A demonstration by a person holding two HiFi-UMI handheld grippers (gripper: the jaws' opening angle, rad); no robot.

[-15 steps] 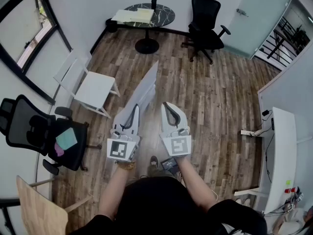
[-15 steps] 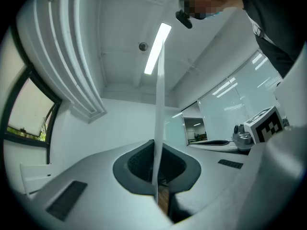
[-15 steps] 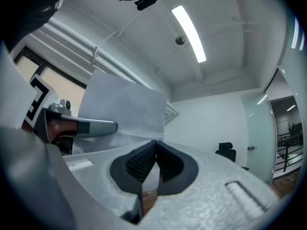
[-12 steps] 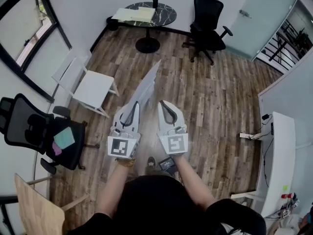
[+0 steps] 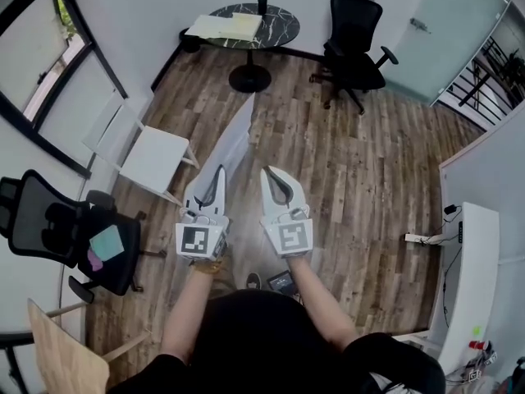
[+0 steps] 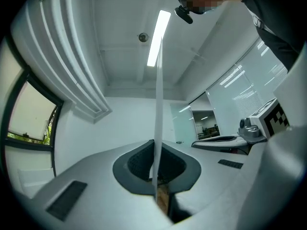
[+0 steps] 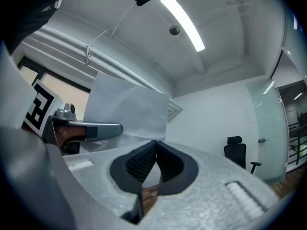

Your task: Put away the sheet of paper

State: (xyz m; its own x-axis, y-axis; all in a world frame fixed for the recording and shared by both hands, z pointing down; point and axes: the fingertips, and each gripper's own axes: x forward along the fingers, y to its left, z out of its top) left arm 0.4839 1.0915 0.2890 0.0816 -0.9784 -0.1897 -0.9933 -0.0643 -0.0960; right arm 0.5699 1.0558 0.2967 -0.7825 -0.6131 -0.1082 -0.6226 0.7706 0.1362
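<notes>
The far round table [image 5: 279,27] lies well ahead. The sheet of paper [image 5: 234,142] hangs mid-air, clamped in the left gripper [image 5: 218,173]; the right gripper [image 5: 271,175] is closed, empty. Putting away seems not yet done.

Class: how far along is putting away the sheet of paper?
Done: the sheet of paper is picked up, pinched in the shut left gripper. In hand: it is held above the wood floor. Left: setting it down somewhere; right gripper is shut, empty.
</notes>
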